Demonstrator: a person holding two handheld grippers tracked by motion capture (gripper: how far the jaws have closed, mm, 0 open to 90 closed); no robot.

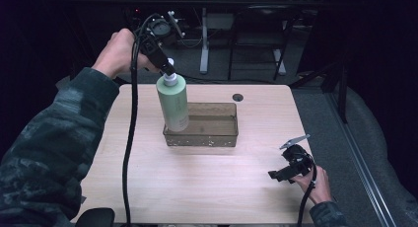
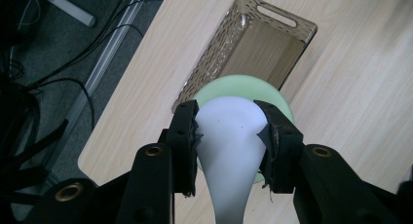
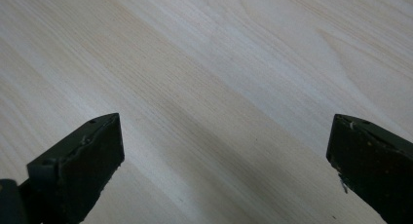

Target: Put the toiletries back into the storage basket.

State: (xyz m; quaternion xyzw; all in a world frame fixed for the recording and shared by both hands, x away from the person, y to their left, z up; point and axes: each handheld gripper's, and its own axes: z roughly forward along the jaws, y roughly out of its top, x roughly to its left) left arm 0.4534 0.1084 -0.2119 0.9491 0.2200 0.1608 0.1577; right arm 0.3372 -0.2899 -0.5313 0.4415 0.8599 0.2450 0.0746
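A tall pale green bottle [image 1: 173, 102] with a white pump top [image 2: 233, 136] stands upright at the left end of a brown translucent bin [image 1: 217, 133]; whether its base rests on the bin's floor I cannot tell. My left gripper [image 1: 166, 68] comes down from above, shut on the white pump top, its pads [image 2: 186, 131] pressing both sides. The left gripper view looks down past the green shoulder [image 2: 280, 97] into the bin [image 2: 272, 34]. My right gripper [image 1: 286, 170] rests low near the table's right front, open, jaws wide with bare wood [image 3: 214, 87] between them.
The light wooden table [image 1: 197, 187] has a round cable hole [image 1: 238, 97] behind the bin. A black cable [image 1: 129, 138] hangs from the left gripper across the table's left side. Desk legs and dark floor lie beyond the far edge.
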